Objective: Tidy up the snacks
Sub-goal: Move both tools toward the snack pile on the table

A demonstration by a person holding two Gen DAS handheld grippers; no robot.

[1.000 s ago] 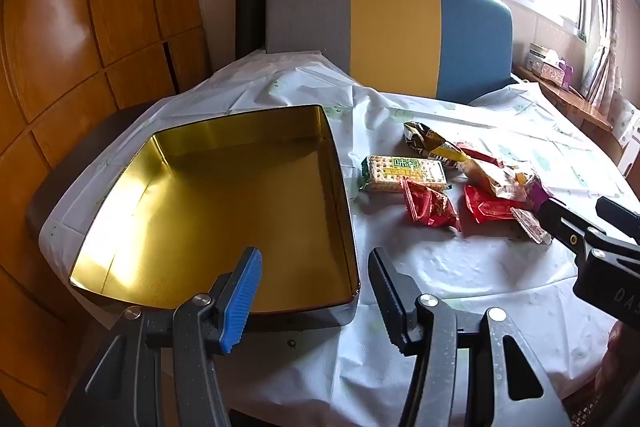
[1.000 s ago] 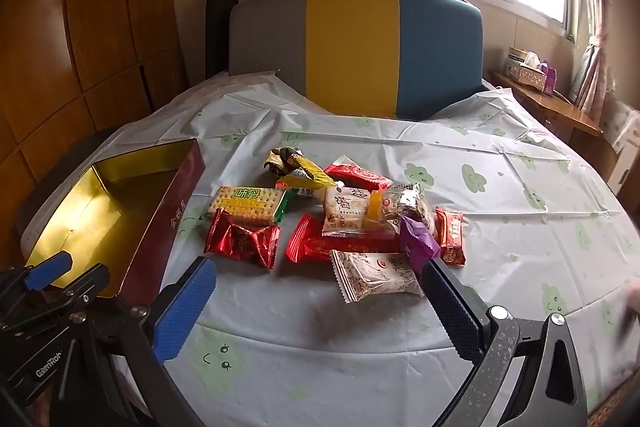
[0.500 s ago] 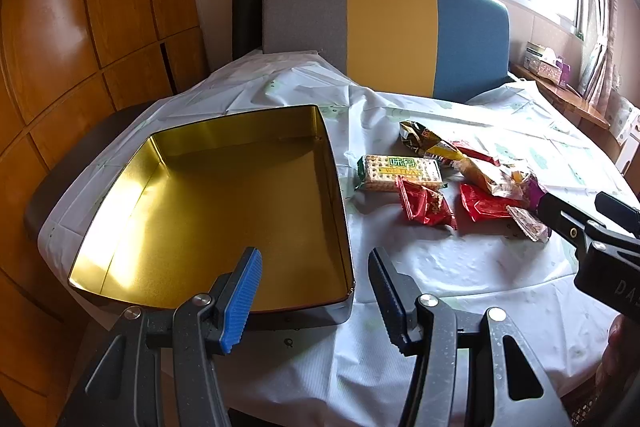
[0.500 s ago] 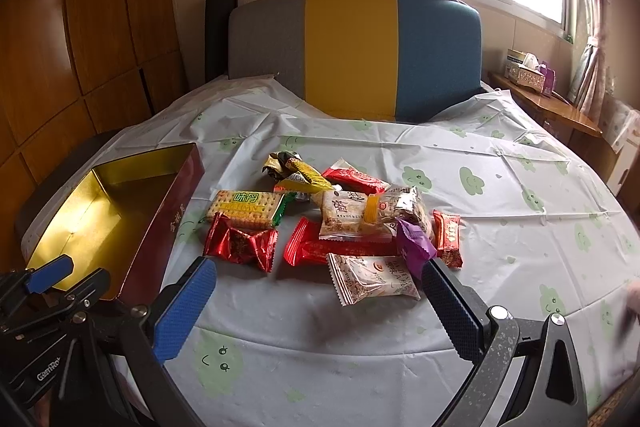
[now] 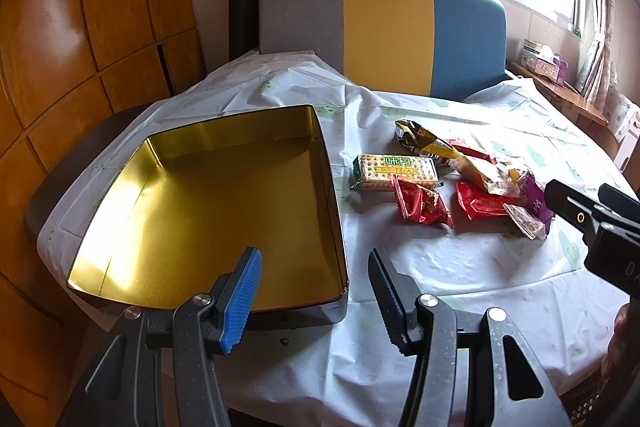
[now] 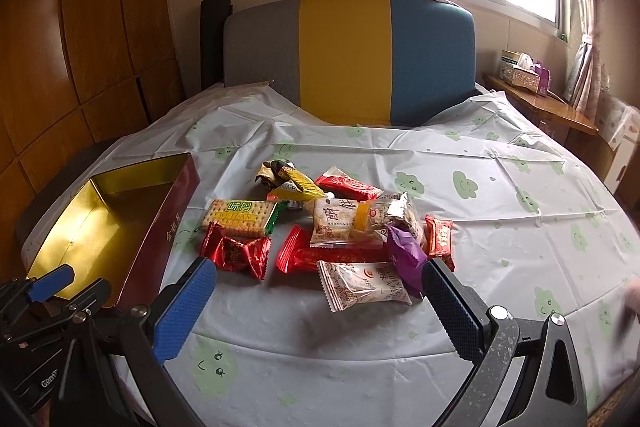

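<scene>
An open tin box (image 5: 224, 211) with a gold inside and dark red outer wall (image 6: 160, 247) lies at the table's left. Several wrapped snacks lie in a heap to its right: a cracker pack (image 6: 240, 215), a red candy (image 6: 236, 255), a white packet (image 6: 364, 285), a purple wrapper (image 6: 406, 255). My left gripper (image 5: 314, 291) is open over the tin's near right corner, nothing between its fingers. My right gripper (image 6: 320, 311) is open just short of the heap, its jaws either side of the white packet without touching. Its tips (image 5: 588, 203) show in the left wrist view.
The round table wears a white cloth with green cloud prints (image 6: 460, 183). A grey, yellow and blue chair back (image 6: 348, 59) stands behind it. Wooden panels (image 5: 60, 27) line the left wall. A side shelf with tissue boxes (image 6: 524, 71) sits under the window at right.
The right gripper has crept forward toward the snack heap. The left gripper has stayed put over the tin's corner.
</scene>
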